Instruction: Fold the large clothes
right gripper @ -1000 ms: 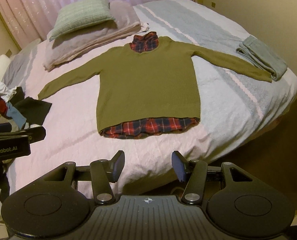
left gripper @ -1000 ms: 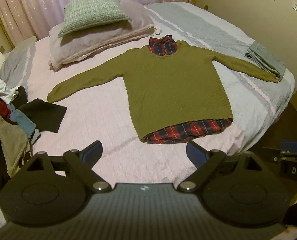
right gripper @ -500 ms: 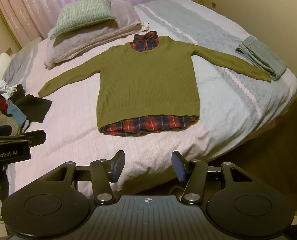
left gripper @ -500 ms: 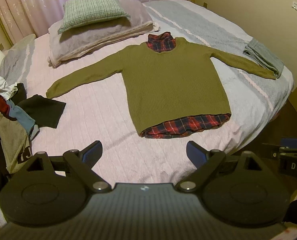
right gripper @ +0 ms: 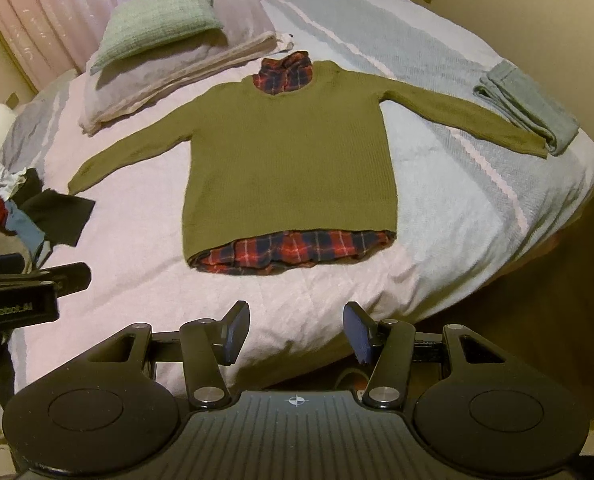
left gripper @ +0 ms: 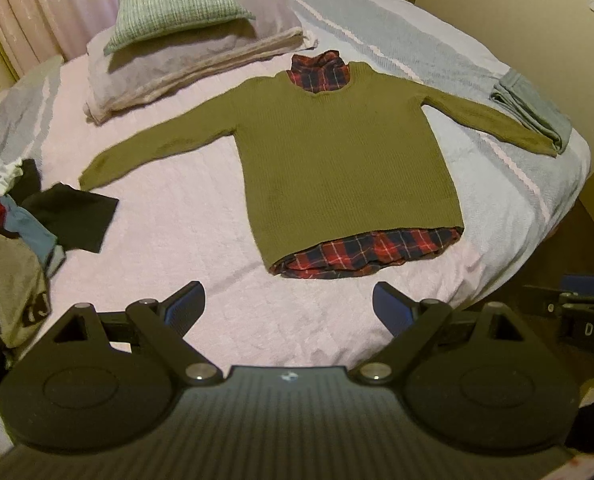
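Observation:
An olive-green knit sweater (left gripper: 345, 160) (right gripper: 289, 160) lies flat and face up on the bed (left gripper: 185, 232), both sleeves spread wide. A red plaid shirt hem (left gripper: 369, 252) (right gripper: 293, 252) pokes out below it and a plaid collar (left gripper: 321, 72) at the neck. My left gripper (left gripper: 289, 308) hovers open above the bedspread just in front of the hem, nothing between its fingers. My right gripper (right gripper: 295, 332) is open too, narrower, over the bed's near edge below the hem. Each gripper appears at the edge of the other's view.
Stacked pillows (left gripper: 185, 36) lie at the head of the bed. A folded grey garment (left gripper: 533, 112) rests by the right sleeve's cuff. A heap of mixed clothes (left gripper: 21, 216) with a black piece (left gripper: 77, 216) sits at the left. The floor (right gripper: 537, 312) drops off to the right.
Both grippers have drifted slightly closer to the bed, so the sweater looks a little larger. Their openings are unchanged and the sweater has not moved.

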